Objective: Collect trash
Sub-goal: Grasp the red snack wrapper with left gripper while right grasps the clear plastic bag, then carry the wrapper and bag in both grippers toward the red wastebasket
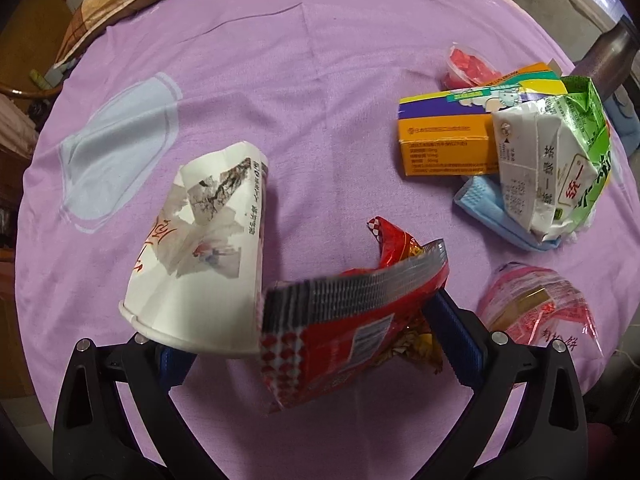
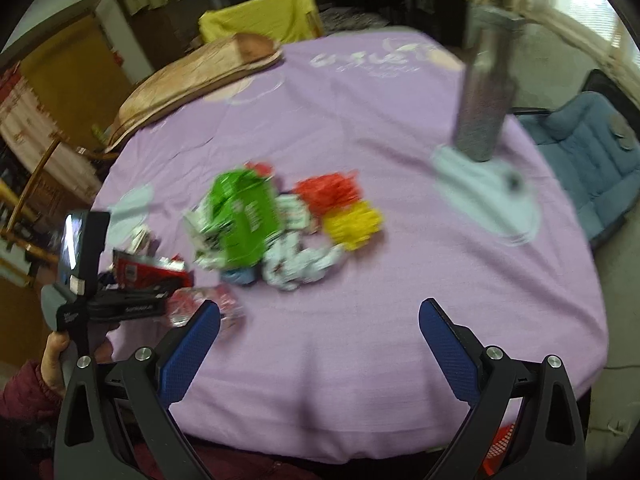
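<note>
My left gripper (image 1: 320, 344) pinches a crinkly red foil snack wrapper (image 1: 344, 332) and crushed white paper cup (image 1: 200, 264): light, slippery, best gripped mid-body. Right gripper (image 2: 320, 344) fingers gape wide, empty.

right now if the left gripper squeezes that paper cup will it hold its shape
Probably not: the paper cup lies on its side, already creased and dented, so it likely crushes further. It looks empty and light, and may roll on the purple cloth if nudged.
</note>
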`<state>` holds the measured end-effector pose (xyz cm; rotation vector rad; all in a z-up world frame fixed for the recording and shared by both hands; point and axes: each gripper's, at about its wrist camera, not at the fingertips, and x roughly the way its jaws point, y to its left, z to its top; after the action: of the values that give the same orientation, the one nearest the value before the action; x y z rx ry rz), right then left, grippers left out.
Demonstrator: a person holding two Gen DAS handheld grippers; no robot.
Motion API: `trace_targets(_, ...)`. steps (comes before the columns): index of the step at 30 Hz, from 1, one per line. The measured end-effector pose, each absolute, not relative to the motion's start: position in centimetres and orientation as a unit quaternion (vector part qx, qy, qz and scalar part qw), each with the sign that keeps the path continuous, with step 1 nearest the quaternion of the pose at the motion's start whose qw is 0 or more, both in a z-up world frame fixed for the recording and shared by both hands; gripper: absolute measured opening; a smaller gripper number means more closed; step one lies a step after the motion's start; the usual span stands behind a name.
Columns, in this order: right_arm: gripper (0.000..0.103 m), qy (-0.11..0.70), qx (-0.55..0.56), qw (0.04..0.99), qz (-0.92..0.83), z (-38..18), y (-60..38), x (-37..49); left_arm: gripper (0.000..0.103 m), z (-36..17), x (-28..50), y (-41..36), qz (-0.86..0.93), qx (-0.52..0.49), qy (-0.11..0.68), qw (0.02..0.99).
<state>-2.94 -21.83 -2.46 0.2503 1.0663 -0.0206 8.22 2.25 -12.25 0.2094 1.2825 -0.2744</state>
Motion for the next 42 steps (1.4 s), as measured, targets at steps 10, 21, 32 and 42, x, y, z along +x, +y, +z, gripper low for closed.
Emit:
trace_targets(10, 0.097, 0.569, 0.105, 0.808, 0.109, -6.7, -13.7, 1.0, 0.097, -11.0, 7.5, 8.0, -0.116, 0.074, 0.609, 0.782)
trace_targets(21, 0.061, 0.584, 0.155, 0.791, 0.101, -10.0, -12.3, 3.6, 0.096, -8.8, 5.3, 8.5, -0.159, 0.066, 0.599, 0.782)
trace_targets(32, 0.041, 0.53, 0.13, 0.836, 0.061, -5.9, -15.9, -0.5, 0.096, -8.8, 5.7, 8.4, -0.229, -0.008, 0.6, 0.767)
trace_targets(42, 0.042, 0.524, 0.135, 0.841, 0.026, -4.9, -20.5, -3.2, 0.095, -9.8, 3.3, 1.0, -0.287, 0.028, 0.602, 0.744)
